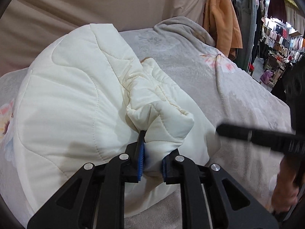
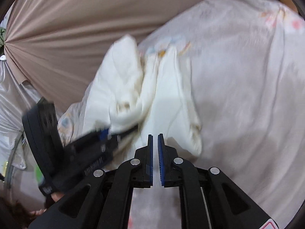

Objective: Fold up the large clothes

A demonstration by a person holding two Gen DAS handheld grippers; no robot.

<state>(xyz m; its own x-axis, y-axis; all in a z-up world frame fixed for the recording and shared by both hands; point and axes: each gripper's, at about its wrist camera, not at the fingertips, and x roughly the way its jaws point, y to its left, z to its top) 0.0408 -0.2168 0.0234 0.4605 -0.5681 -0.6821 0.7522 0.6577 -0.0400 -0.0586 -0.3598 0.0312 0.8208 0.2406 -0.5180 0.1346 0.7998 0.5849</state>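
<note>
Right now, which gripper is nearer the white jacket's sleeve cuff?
Left. The left gripper is clamped on the sleeve cuff of the white quilted jacket. The right gripper holds nothing, jaws slightly apart, off to the side of the cuff.

Soft, even indoor light is falling across both views, leaving only faint shadows. The left wrist view is staying sharp, though a dark bar point(image 1: 257, 135) at its right is smearing. Motion blur is streaking the right wrist view. Fisheye bending and dark corners are framing both.
</note>
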